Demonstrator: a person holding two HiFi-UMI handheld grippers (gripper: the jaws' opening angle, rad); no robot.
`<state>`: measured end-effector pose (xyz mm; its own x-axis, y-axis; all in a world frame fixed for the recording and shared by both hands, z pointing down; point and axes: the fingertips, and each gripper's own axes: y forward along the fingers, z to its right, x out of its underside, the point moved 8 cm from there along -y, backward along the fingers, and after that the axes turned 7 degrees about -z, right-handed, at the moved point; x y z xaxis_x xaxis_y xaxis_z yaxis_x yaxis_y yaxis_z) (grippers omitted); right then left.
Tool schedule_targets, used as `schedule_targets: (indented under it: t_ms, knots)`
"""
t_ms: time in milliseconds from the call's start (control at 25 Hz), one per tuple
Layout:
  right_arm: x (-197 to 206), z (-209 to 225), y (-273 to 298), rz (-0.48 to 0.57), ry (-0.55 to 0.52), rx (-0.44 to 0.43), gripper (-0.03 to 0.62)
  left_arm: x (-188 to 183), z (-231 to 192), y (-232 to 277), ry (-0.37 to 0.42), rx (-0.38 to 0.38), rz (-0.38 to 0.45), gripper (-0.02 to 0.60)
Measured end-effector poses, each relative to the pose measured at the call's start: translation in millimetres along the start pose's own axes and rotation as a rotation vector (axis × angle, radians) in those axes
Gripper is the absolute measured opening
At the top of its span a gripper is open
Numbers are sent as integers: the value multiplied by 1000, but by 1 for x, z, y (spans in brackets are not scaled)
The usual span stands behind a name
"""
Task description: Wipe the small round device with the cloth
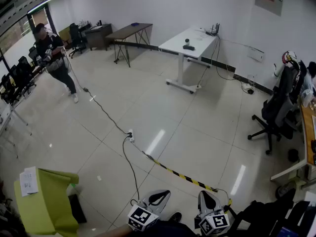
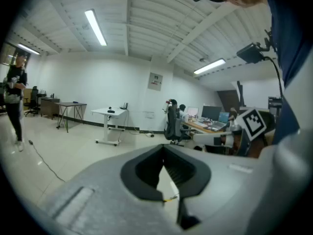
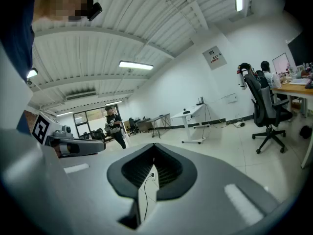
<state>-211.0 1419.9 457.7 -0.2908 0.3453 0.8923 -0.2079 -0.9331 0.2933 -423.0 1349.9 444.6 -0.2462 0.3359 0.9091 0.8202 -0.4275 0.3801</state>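
Observation:
A white desk (image 1: 197,43) stands far across the room, and it also shows in the left gripper view (image 2: 113,112) and the right gripper view (image 3: 191,112). On it lie a small dark device (image 1: 188,47) and a small round object (image 1: 186,40); both are too small to tell apart in detail. I cannot make out a cloth. My left gripper (image 1: 160,196) and right gripper (image 1: 206,197) are held low at the bottom edge, side by side, far from the desk. Both are shut with nothing between the jaws, as seen at the left gripper (image 2: 164,149) and the right gripper (image 3: 154,149).
A person (image 1: 54,58) walks at the far left. A cable with a power strip (image 1: 131,135) and a yellow-black strip (image 1: 180,174) cross the tiled floor. An office chair (image 1: 274,112) and a wooden desk (image 1: 308,132) are at the right, a green object (image 1: 47,201) at the lower left.

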Motion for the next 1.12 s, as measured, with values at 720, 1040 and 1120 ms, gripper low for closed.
schedule_targets:
  t_ms: [720,1040,1120]
  knots:
    - [-51,36,115,-61,0,84,11,-35,-108,88,-41,67,-8,2]
    - [-97,23,198,-91,-34,124,11,-84,-210,104,-53,55,49,2]
    - [-101,22,214,-121,-54,119,11,-86,-224,108,-75,50,52,2]
